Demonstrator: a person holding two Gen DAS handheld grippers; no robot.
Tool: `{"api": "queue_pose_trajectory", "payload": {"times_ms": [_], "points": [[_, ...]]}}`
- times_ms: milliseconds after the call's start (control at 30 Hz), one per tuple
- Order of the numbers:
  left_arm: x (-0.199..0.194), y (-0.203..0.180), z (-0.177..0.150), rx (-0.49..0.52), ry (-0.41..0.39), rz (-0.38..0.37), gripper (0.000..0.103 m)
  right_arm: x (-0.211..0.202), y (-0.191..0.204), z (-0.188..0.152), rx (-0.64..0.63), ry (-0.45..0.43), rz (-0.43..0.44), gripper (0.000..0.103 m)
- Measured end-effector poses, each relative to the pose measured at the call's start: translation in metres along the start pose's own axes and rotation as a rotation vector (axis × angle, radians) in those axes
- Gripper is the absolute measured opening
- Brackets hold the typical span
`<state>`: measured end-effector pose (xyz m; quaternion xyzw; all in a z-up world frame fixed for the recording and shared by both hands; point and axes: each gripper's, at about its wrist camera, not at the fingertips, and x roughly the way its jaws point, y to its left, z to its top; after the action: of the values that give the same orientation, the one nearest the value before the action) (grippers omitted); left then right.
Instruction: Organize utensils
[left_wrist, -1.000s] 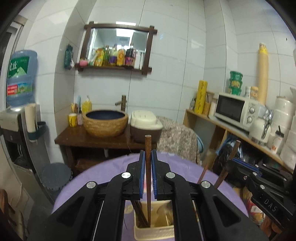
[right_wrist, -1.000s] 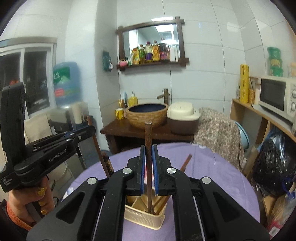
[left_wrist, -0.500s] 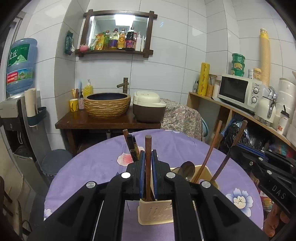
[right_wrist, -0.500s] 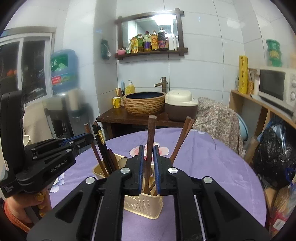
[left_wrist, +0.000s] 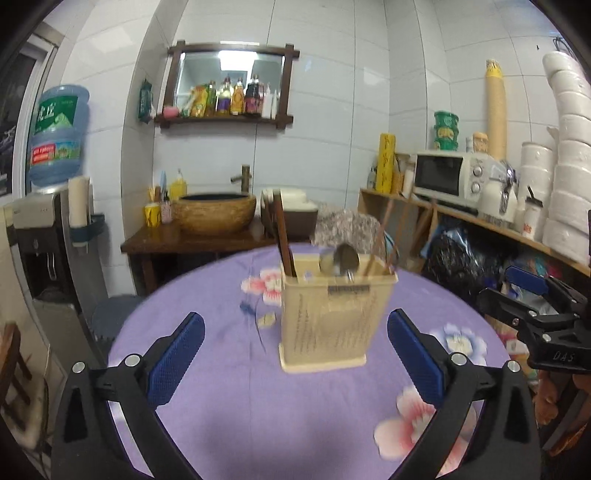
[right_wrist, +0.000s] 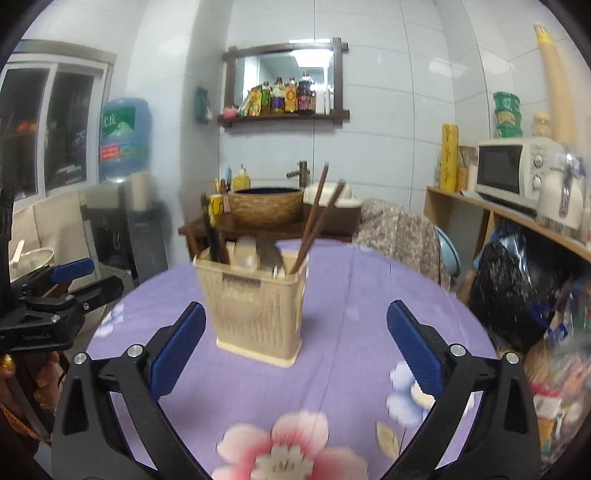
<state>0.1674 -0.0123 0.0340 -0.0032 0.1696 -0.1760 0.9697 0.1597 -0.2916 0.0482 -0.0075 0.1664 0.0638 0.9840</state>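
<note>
A cream plastic utensil holder (left_wrist: 332, 321) (right_wrist: 255, 314) stands upright on the purple flowered tablecloth (left_wrist: 288, 406) (right_wrist: 332, 369). Dark wooden chopsticks (left_wrist: 284, 243) (right_wrist: 317, 218) and metal spoons (left_wrist: 341, 258) (right_wrist: 267, 256) stick out of it. My left gripper (left_wrist: 295, 354) is open, a little in front of the holder, with nothing between its blue pads (left_wrist: 173, 358). My right gripper (right_wrist: 295, 347) is open too, empty, just short of the holder. Each gripper also shows at the edge of the other's view, the right one (left_wrist: 532, 295) and the left one (right_wrist: 66, 273).
Behind the round table stand a wooden washstand with a woven basin (left_wrist: 216, 214), a rice cooker (right_wrist: 332, 206) and a water dispenser (left_wrist: 44, 229). A shelf at the right carries a microwave (left_wrist: 447, 173) and stacked white rolls (left_wrist: 569, 166). Black bags (right_wrist: 517, 288) lie under it.
Both grippers were shut on wooden chopsticks over the holder. Now both are open and drawn back, and the chopsticks stand in the holder.
</note>
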Motion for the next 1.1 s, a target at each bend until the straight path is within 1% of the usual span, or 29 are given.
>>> {"api": "queue_pose_trajectory", "payload": {"times_ms": [33,133,200,267,333,433,500,600,700,800,900,1100], "points": [[-0.008,-0.001,-0.012,-0.002,0.012,-0.007,0.098,-0.005,0.001,-0.009,0.002,0.01,0.001,0.097],[-0.026,0.001,-0.03,-0.036,0.011,0.004,0.098,-0.024,0.006,-0.039,0.029,0.036,0.01,0.097],[-0.039,0.001,-0.039,-0.084,0.012,-0.009,0.098,-0.039,0.011,-0.053,0.051,0.036,0.016,0.097],[-0.055,-0.001,-0.046,-0.107,-0.008,-0.013,0.098,-0.055,0.017,-0.063,0.056,0.024,0.014,0.097],[-0.068,-0.006,-0.052,-0.102,-0.031,-0.013,0.098,-0.072,0.023,-0.071,0.054,0.007,0.001,0.097],[-0.089,-0.018,-0.059,-0.067,-0.074,0.018,0.098,-0.095,0.029,-0.08,0.044,-0.016,-0.012,0.097],[-0.096,-0.023,-0.062,-0.047,-0.083,0.032,0.098,-0.105,0.033,-0.083,0.034,-0.018,-0.015,0.097],[-0.107,-0.029,-0.068,-0.042,-0.097,0.033,0.098,-0.119,0.041,-0.089,0.022,-0.037,-0.03,0.097],[-0.117,-0.032,-0.071,-0.045,-0.105,0.041,0.098,-0.129,0.045,-0.094,0.04,-0.038,-0.005,0.097],[-0.126,-0.031,-0.076,-0.06,-0.119,0.065,0.098,-0.135,0.051,-0.096,0.02,-0.048,-0.015,0.097],[-0.133,-0.032,-0.076,-0.045,-0.145,0.103,0.098,-0.138,0.053,-0.095,0.005,-0.058,-0.014,0.097],[-0.137,-0.03,-0.075,-0.057,-0.156,0.1,0.098,-0.14,0.054,-0.093,0.005,-0.062,-0.014,0.097]]}}
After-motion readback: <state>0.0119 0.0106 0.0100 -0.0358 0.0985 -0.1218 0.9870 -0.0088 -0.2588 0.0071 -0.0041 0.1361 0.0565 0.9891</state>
